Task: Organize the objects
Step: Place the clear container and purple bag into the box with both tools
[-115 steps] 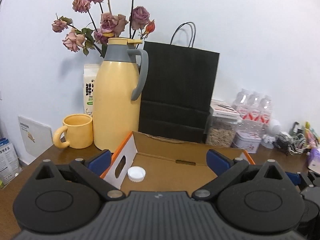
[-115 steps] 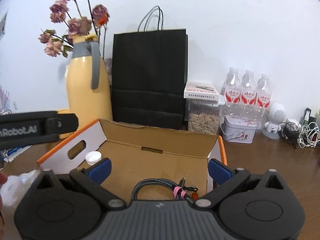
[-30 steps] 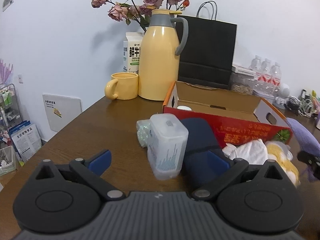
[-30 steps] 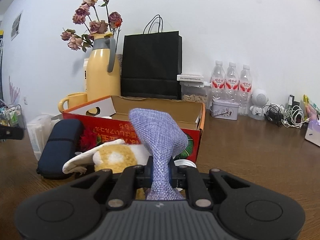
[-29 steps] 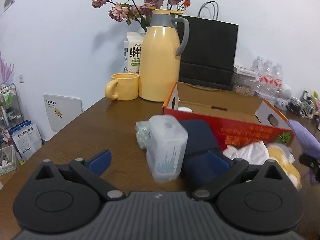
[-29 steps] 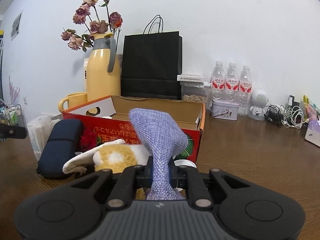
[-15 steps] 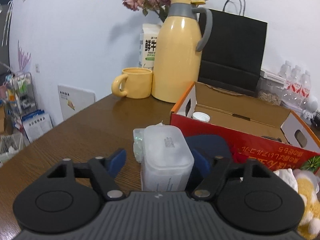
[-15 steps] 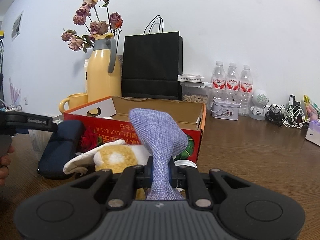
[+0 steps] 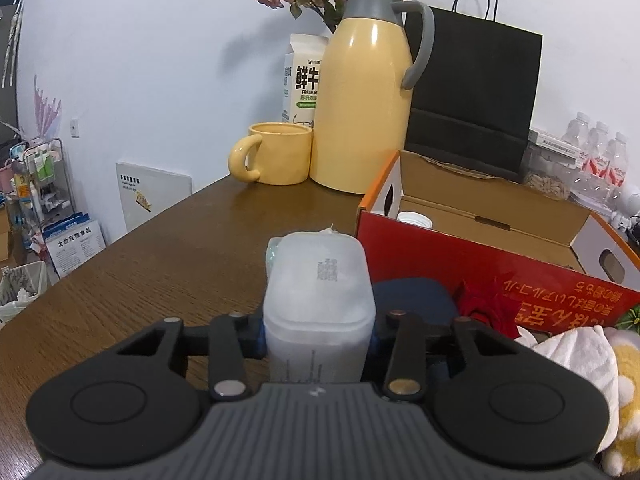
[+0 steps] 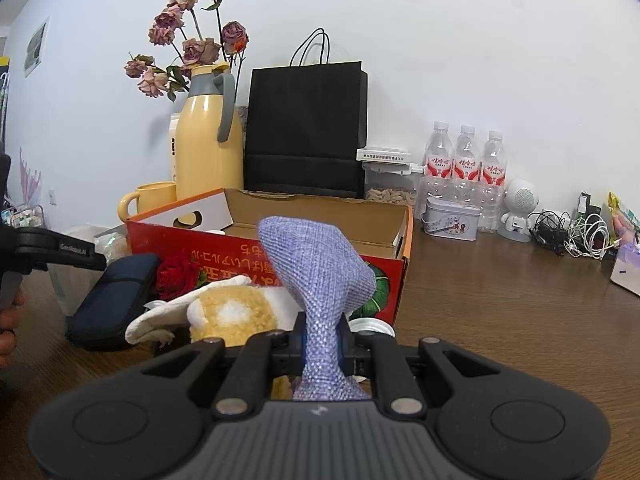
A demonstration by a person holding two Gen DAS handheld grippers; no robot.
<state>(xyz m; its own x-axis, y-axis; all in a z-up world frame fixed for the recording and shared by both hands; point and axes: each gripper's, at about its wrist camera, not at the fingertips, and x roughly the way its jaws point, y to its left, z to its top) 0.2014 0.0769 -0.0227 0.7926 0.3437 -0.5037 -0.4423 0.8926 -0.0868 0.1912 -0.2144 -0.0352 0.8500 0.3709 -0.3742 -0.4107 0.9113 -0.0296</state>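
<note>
Left gripper (image 9: 318,338) clamps my translucent plastic container (image 9: 319,308) above the table (image 9: 160,264), beside the red box (image 9: 480,268). Right gripper (image 10: 322,346) pinches a lilac glitter pouch (image 10: 320,280). Milk carton (image 9: 306,76) reads "FRESH M".

white wall (image 10: 480,40) behind a brown wooden table (image 10: 500,320).

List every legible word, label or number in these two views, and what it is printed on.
"鲜牛" and "FRESH M": milk carton.
"GenRobot.AI": arm of the left gripper.
Yellow characters on the red box: upside down, unreadable.
Grey print on the plastic container: too blurred.
Water bottle labels and blue leaflet: too small.
</note>
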